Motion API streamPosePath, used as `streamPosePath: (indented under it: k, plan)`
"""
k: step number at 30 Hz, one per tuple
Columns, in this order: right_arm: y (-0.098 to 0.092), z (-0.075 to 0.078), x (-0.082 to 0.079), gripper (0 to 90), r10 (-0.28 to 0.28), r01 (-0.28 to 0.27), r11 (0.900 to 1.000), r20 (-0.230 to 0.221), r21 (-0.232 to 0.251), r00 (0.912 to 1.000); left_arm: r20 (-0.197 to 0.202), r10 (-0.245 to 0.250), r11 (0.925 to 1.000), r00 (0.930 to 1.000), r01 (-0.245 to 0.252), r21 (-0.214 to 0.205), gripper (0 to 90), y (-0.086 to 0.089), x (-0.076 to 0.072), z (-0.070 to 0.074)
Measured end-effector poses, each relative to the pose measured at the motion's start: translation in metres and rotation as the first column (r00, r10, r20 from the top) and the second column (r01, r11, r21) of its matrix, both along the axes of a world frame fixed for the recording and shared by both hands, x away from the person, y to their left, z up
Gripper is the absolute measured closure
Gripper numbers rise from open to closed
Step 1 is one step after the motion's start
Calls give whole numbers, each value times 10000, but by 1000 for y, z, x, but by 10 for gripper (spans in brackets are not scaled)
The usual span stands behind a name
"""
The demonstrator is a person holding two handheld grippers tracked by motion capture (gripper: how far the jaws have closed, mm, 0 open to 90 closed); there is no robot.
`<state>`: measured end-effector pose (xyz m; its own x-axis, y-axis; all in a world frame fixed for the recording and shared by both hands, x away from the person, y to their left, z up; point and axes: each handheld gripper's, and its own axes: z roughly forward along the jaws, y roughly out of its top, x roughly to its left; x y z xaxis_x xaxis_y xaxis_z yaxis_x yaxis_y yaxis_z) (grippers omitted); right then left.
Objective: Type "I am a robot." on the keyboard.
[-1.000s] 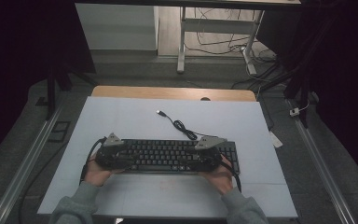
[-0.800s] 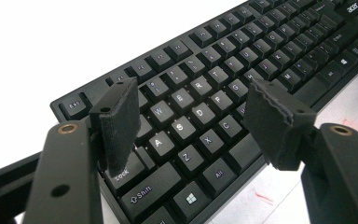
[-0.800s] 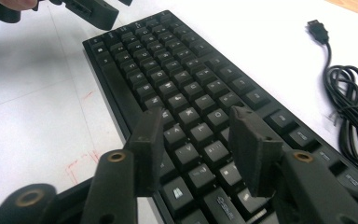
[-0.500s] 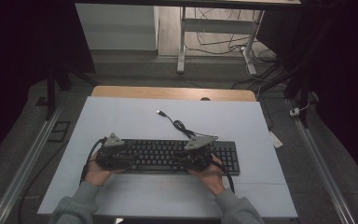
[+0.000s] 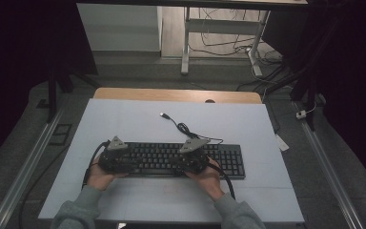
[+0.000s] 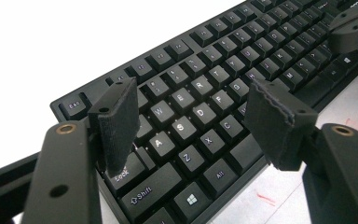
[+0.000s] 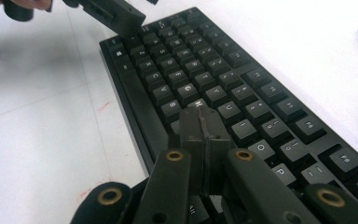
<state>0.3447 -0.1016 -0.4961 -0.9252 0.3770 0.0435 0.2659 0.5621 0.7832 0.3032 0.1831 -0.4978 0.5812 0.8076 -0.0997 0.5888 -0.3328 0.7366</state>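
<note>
Keyboard (image 5: 171,160) is lying under both tongs: left gripper (image 6: 191,112) hovering spread, right gripper (image 7: 200,123) just pressing together, empty.

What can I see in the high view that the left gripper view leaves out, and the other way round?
The high view takes in the person's hands, the whole white table, the keyboard's loose cable and the floor beyond. The left gripper view brings key legends close, such as Shift and Esc, between the left gripper and its wide-apart jaws. Both show the black keyboard and the right gripper.
</note>
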Motion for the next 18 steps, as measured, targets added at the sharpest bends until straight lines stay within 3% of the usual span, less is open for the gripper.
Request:
streamPosePath:
  k: [18]
  plan:
    - [19,-18,7,895,-236,226,9970,-127,-737,9996,-15,2,10000,10000,-2,37,343,0,0,0]
